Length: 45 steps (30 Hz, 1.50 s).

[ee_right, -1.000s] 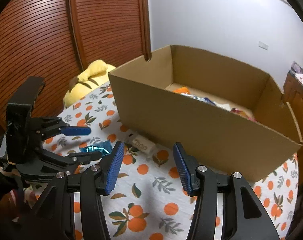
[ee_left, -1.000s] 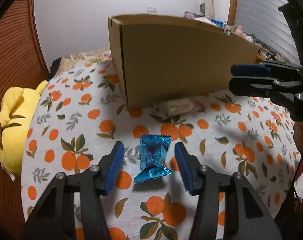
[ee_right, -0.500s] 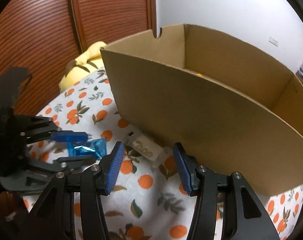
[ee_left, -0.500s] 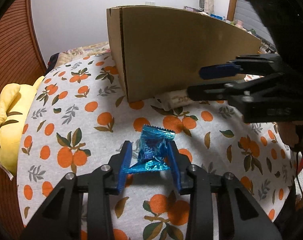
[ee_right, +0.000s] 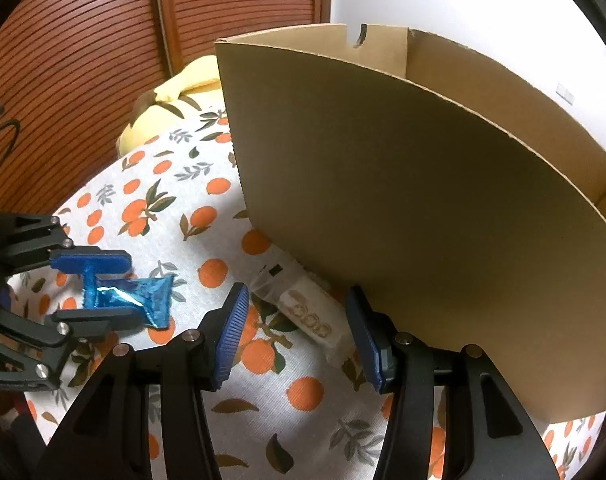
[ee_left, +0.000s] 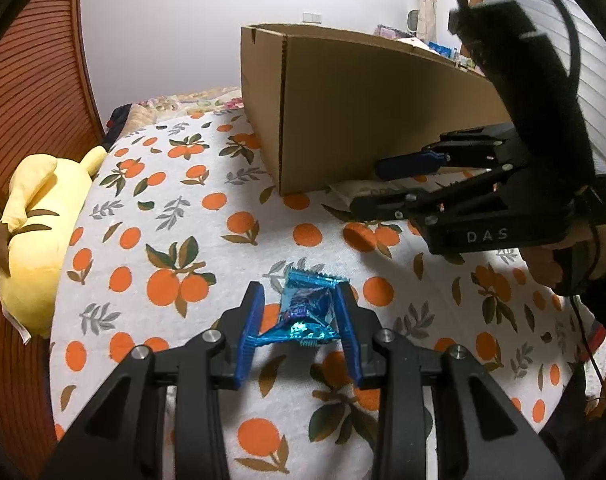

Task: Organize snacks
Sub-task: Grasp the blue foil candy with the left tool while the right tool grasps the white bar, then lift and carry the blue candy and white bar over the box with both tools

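The cardboard box (ee_right: 423,200) fills the right of the right wrist view, its near wall hiding everything inside and its far end cut off by the frame's right edge. A pale wrapped snack (ee_right: 311,316) at lower centre lies partly tucked under the box; its printing is too blurred to read. In the left wrist view, the right tool (ee_left: 367,188) covers most of that snack. At the left edge, a yellow plush toy (ee_left: 35,240) is partly cut off.
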Available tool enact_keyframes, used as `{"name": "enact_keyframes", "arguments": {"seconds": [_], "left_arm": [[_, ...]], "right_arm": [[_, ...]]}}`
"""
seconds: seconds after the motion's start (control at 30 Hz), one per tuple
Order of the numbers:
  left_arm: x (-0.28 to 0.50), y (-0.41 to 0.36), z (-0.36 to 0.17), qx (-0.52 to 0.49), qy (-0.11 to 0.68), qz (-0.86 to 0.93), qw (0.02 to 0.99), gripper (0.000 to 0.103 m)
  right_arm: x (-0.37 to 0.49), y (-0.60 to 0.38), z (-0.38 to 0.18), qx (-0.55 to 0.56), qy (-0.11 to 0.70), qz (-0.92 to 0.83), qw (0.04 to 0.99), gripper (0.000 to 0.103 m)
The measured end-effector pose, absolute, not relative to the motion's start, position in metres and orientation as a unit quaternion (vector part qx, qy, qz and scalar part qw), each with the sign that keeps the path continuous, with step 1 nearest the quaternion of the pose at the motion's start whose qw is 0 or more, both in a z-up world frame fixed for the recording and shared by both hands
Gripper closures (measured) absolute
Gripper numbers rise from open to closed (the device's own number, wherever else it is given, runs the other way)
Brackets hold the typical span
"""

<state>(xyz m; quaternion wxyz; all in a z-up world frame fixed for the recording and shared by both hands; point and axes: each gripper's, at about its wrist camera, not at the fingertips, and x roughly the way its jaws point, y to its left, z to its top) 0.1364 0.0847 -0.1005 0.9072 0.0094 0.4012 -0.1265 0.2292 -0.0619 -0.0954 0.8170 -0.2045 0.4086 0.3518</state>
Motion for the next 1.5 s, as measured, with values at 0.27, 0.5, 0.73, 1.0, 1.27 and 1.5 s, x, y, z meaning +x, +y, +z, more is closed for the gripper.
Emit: {"name": "enact_keyframes", "arguments": {"seconds": [0.27, 0.5, 0.73, 1.0, 1.27, 1.5], "left_arm": [[0.134, 0.088, -0.095, 0.005, 0.394, -0.126, 0.910, 0.069], [0.136, 0.084, -0.102, 0.008, 0.407, -0.130, 0.904, 0.068], [0.140, 0.077, -0.110, 0.017, 0.424, -0.136, 0.896, 0.060], [0.140, 0.071, -0.110, 0.035, 0.417, -0.138, 0.898, 0.077], [0.127, 0.070, -0.105, 0.032, 0.404, -0.144, 0.903, 0.080], [0.121, 0.062, -0.087, 0.029, 0.384, -0.157, 0.909, 0.080]], "right_arm": [[0.222, -0.064, -0.094, -0.203, 0.432, 0.381, 0.792, 0.055], [0.209, -0.061, -0.087, -0.210, 0.424, 0.391, 0.789, 0.057], [0.222, -0.050, -0.103, -0.219, 0.433, 0.364, 0.795, 0.058], [0.217, -0.059, -0.105, -0.231, 0.431, 0.361, 0.794, 0.083], [0.195, -0.075, -0.095, -0.215, 0.412, 0.368, 0.806, 0.083], [0.173, -0.101, -0.079, -0.188, 0.396, 0.371, 0.818, 0.083]]}}
